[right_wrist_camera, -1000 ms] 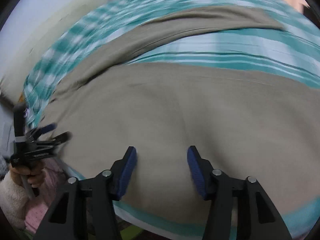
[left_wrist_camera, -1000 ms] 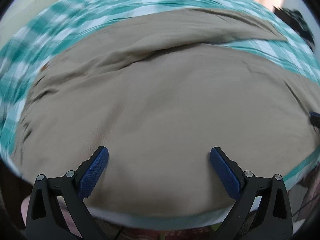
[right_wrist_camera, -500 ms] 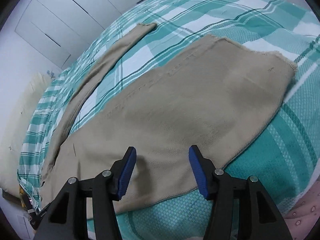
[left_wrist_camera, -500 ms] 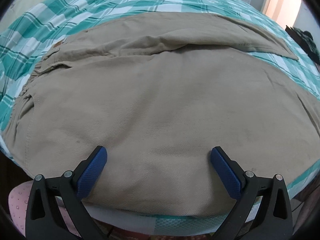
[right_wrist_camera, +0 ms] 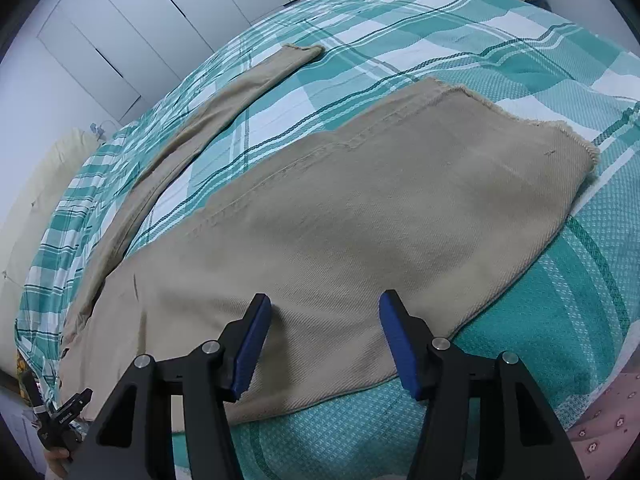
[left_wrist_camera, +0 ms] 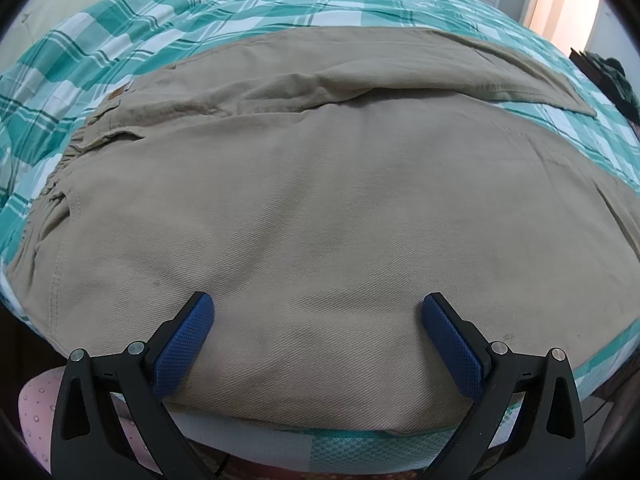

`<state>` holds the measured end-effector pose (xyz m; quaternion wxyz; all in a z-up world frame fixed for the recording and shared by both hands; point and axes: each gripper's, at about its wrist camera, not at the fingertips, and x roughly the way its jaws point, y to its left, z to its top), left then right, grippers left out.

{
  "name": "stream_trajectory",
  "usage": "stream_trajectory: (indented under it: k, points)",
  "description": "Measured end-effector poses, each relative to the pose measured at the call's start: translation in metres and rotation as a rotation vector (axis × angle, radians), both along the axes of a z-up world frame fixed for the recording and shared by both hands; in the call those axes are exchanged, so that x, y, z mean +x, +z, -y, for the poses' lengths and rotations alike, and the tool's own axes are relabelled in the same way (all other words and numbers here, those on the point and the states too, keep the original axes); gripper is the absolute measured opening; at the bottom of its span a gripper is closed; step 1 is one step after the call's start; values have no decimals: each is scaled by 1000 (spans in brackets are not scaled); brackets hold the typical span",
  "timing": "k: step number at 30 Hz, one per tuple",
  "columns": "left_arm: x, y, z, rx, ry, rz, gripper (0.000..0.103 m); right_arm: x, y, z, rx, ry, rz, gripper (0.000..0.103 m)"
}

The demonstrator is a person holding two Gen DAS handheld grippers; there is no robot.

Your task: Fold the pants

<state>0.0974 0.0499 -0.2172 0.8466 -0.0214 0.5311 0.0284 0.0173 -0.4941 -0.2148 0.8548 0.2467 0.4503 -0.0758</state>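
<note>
Beige pants point(left_wrist_camera: 320, 200) lie spread flat on the bed, waistband point(left_wrist_camera: 76, 152) at the left. My left gripper point(left_wrist_camera: 316, 320) hovers over the seat area near the bed's front edge, jaws wide open with nothing between them. In the right wrist view the near leg point(right_wrist_camera: 360, 208) ends in a frayed hem point(right_wrist_camera: 576, 140), and the far leg point(right_wrist_camera: 224, 108) runs off diagonally. My right gripper point(right_wrist_camera: 324, 320) stands open just above the near leg's front edge, pads apart from the cloth. The left gripper point(right_wrist_camera: 66, 412) shows small at the bottom left there.
A teal and white plaid bedspread point(right_wrist_camera: 500, 40) covers the bed. White wardrobe doors point(right_wrist_camera: 160, 16) and a cream pillow point(right_wrist_camera: 44, 184) lie beyond it. Dark clothes point(left_wrist_camera: 616, 76) sit at the far right. Pink patterned fabric point(right_wrist_camera: 600, 436) is at the bed's front edge.
My right gripper has swept along the near leg from its middle to the hem end and rolled. The left view has steadied over the seat and lost its blur.
</note>
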Motion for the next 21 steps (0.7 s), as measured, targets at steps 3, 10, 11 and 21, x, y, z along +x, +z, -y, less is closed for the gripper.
stream_trajectory:
  k: [3, 10, 11, 21]
  points:
    - [0, 0, 0, 0, 0, 0, 103, 1, 0, -1, -6, 4, 0, 57]
    - [1, 0, 0, 4, -1, -1, 103, 1, 0, -1, -11, 10, 1, 57]
    - [1, 0, 0, 4, -1, -1, 103, 1, 0, -2, -13, 10, 1, 57]
    - [2, -1, 2, 18, -5, -5, 103, -1, 1, -2, -29, 19, 3, 59]
